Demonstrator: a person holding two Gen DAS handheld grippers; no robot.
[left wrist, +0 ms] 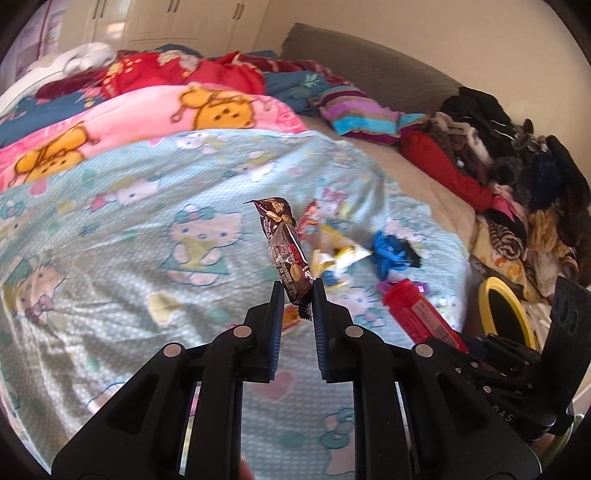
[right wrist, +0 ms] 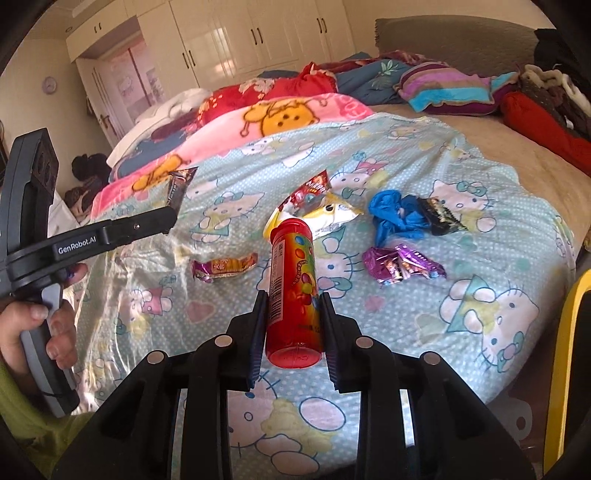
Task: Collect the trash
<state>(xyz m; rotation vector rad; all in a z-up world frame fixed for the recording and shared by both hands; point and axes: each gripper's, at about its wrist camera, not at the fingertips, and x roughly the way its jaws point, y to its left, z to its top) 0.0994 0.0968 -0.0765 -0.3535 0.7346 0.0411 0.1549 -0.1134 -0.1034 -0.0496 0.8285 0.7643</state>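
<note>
My left gripper is shut on a brown snack wrapper and holds it upright above the Hello Kitty bedspread. It also shows in the right wrist view with the wrapper. My right gripper is shut on a red candy tube, also seen in the left wrist view. On the bedspread lie an orange wrapper, a purple wrapper, a blue crumpled bag, a black wrapper and red and yellow packets.
A yellow-rimmed bin stands at the bed's right edge, also in the left wrist view. Folded blankets and pillows lie further back. A clothes pile lies on the right. Wardrobes line the far wall.
</note>
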